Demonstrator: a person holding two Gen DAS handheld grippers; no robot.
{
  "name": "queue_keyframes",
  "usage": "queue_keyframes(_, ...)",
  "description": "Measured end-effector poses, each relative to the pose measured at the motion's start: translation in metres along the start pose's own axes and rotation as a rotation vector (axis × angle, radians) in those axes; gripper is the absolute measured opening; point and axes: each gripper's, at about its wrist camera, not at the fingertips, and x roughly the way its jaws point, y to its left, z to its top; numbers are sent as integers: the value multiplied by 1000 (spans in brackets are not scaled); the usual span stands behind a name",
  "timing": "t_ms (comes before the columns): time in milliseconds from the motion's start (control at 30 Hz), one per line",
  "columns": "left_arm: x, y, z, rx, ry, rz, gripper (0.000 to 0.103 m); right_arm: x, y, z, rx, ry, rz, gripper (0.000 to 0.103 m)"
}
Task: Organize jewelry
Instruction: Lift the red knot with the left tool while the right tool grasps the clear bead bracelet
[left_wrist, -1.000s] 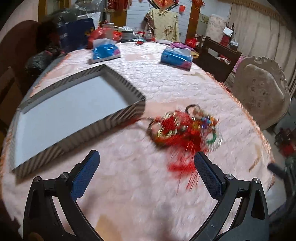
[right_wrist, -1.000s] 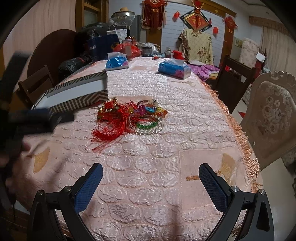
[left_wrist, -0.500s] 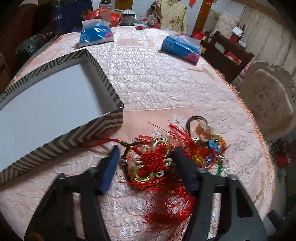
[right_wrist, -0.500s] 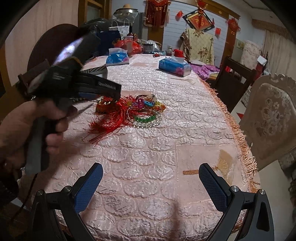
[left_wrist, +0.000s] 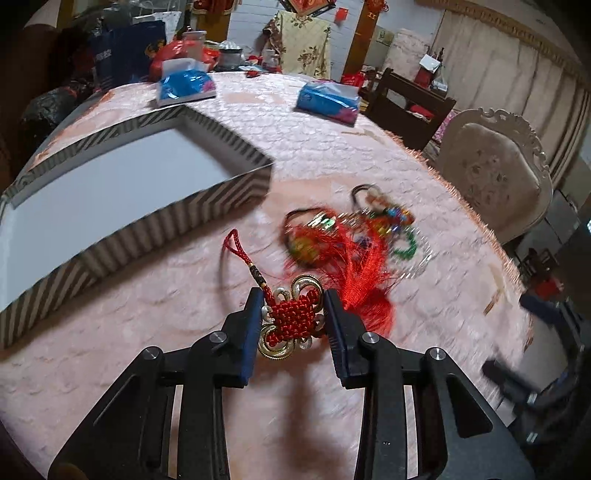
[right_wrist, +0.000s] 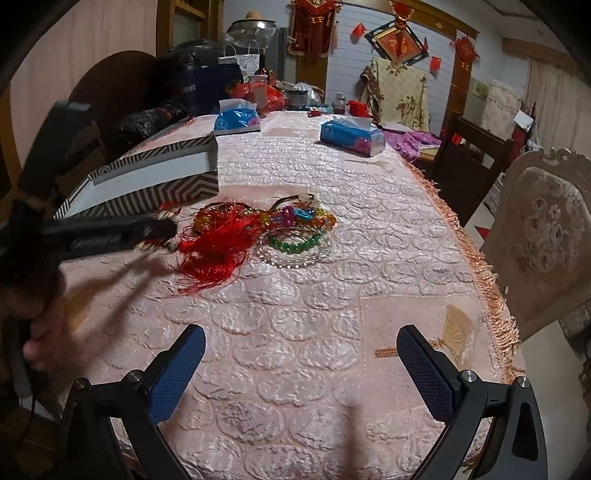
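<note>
My left tool (left_wrist: 291, 317) is clamped on the red knot ornament (left_wrist: 293, 314), its tassel (left_wrist: 364, 284) trailing toward the jewelry pile (left_wrist: 369, 229) at one o'clock. The striped box (left_wrist: 184, 208) sits at ten o'clock on the desk (left_wrist: 147, 332). My right tool (right_wrist: 301, 354) hangs with fingers apart over bare cloth.

Red knot ornament (left_wrist: 293, 314) pinched, tassel trailing to jewelry pile (right_wrist: 280, 229).
</note>
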Motion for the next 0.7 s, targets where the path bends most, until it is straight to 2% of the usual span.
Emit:
queue_keyframes(233, -9, 25, -23, -7, 12, 75, 32, 4, -6, 6, 35, -19, 8, 103)
queue_keyframes(300, -10, 37, -30, -34, 17, 90, 32, 7, -15, 11, 78, -25, 32, 103)
queue_keyframes(400, -18, 48, -35, -40, -8, 162, 32, 12, -27, 18, 134, -35, 83, 103)
queue_keyframes(500, -21, 58, -38, -61, -32, 217, 32, 20, -25, 31, 90, -59, 118, 86)
queue_keyframes(567, -17, 64, -42, -84, -38, 206, 33, 33, -22, 40, 67, -48, 175, 66)
queue_keyframes(667, -19, 70, -43, -125, -51, 187, 33, 51, -16, 46, 38, -32, 241, 48)
queue_keyframes(700, -19, 72, -43, -138, -51, 179, 33, 57, -12, 47, 27, -30, 260, 45)
